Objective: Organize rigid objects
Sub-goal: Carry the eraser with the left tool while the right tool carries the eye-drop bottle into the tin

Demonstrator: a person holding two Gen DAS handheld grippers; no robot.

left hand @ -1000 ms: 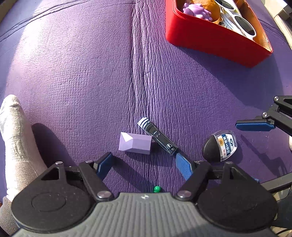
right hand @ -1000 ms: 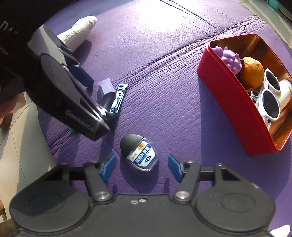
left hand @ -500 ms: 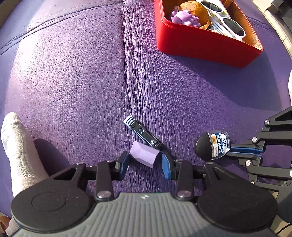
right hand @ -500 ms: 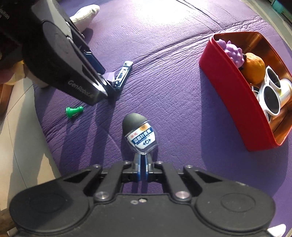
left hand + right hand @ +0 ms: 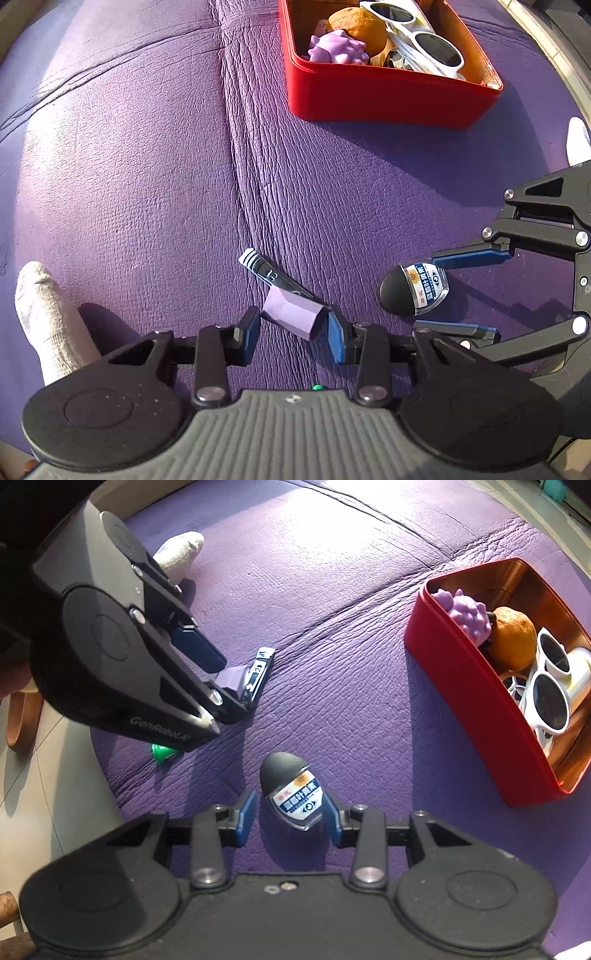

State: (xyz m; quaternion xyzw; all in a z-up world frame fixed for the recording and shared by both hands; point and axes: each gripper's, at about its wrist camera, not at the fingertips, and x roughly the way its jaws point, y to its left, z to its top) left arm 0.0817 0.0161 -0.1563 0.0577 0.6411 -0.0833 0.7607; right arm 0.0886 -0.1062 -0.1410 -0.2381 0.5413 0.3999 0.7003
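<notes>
My left gripper is shut on a small lilac block and holds it just above the purple cushion; the block also shows in the right wrist view. A nail clipper lies right behind it. My right gripper is open, its pads on either side of a black-capped clear bottle without pressing it. A red tin stands at the far right and holds a purple toy, an orange and white sunglasses.
A small green piece lies on the cushion under my left gripper. A socked foot rests at the cushion's left edge. The floor shows beyond the cushion's near edge.
My right gripper was open around the bottle, closed behind it, and now stands open around it again. My left gripper has closed on the lilac block and lifted it slightly.
</notes>
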